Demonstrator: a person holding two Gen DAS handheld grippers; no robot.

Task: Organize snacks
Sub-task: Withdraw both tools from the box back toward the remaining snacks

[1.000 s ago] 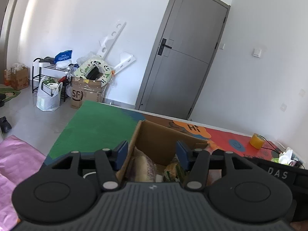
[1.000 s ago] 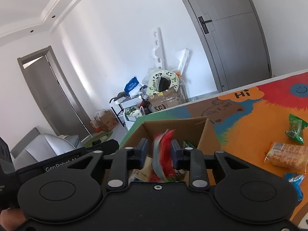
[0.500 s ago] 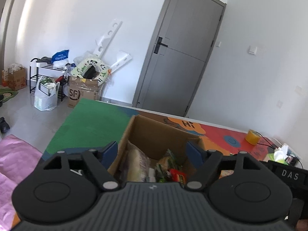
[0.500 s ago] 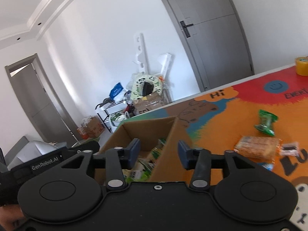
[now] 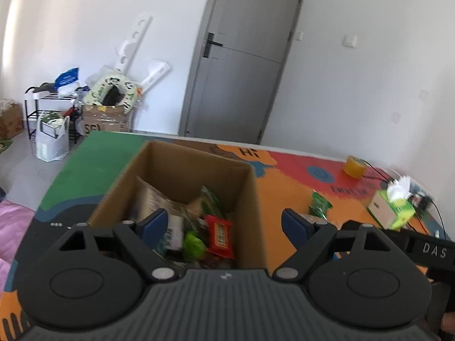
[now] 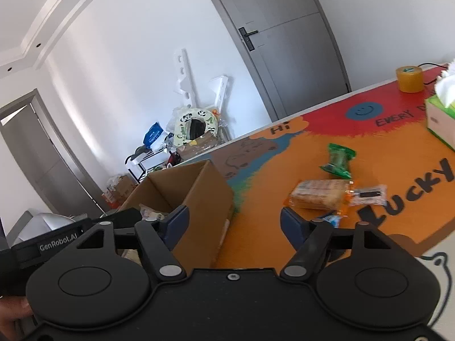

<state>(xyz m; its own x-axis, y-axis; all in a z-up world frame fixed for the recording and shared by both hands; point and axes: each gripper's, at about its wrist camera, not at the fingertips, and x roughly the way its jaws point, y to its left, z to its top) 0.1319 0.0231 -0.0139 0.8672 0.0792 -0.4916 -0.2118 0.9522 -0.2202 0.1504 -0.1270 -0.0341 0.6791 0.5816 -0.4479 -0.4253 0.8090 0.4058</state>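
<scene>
Snacks partly boxed, several left on the counter

Our open brown cardboard box, under the wide-apart, empty left claw, holds packets; ahead of the equally spread, empty right claw lie a tan cracker pack, green wrapper and small clear sachet.

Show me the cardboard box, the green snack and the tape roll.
Cardboard box [image 5: 253,204]: left wrist view, on its right outer wall.
Green snack [image 6: 338,159]: right wrist view, middle of the wrapper.
Tape roll [image 6: 409,80]: right wrist view, on its side face.
</scene>
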